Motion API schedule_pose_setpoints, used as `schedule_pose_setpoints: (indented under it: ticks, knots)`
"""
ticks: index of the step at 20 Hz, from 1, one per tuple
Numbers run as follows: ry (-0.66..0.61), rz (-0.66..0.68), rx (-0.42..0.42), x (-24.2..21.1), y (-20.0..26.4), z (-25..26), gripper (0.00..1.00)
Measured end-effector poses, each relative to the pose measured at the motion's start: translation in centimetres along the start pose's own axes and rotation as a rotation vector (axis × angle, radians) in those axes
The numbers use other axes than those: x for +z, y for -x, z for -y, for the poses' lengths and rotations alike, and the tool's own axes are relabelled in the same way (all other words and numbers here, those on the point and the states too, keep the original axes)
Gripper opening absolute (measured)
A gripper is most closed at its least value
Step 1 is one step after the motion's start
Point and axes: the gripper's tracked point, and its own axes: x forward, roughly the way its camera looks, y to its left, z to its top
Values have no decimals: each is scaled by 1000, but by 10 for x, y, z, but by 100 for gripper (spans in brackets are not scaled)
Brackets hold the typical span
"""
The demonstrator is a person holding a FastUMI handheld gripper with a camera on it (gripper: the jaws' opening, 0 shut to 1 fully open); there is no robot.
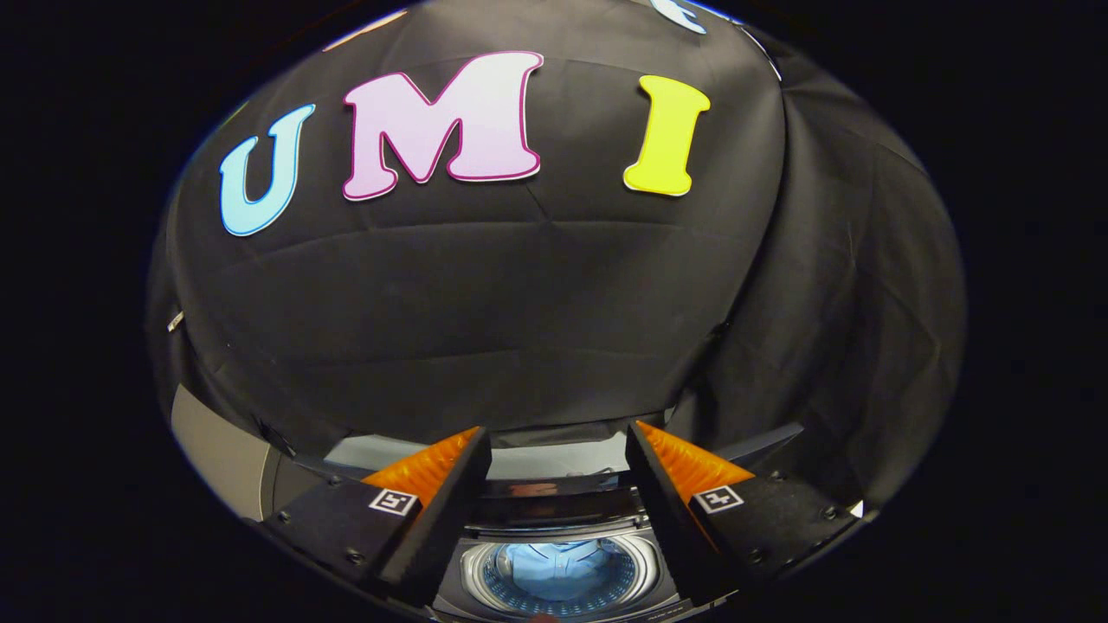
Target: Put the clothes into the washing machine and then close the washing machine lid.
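Note:
My gripper (558,441) is open, its two fingers spread wide with nothing between them, held high above the washing machine (554,519). Below and between the fingers I look down into the round drum (558,573), where light blue clothes (563,561) lie at the bottom. The machine's lid (519,459) stands raised at the back of the opening, just beyond the fingertips. The fingers hide the machine's left and right sides.
The black cloth wall (519,303) hangs close behind the machine and wraps around on the right. A grey panel (216,450) stands to the left of the machine.

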Motion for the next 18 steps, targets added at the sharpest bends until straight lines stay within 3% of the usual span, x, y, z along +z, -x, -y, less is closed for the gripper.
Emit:
schedule_pose_setpoints:
  ticks: [18]
  knots:
    - [2,97,12,-35,56,7,100]
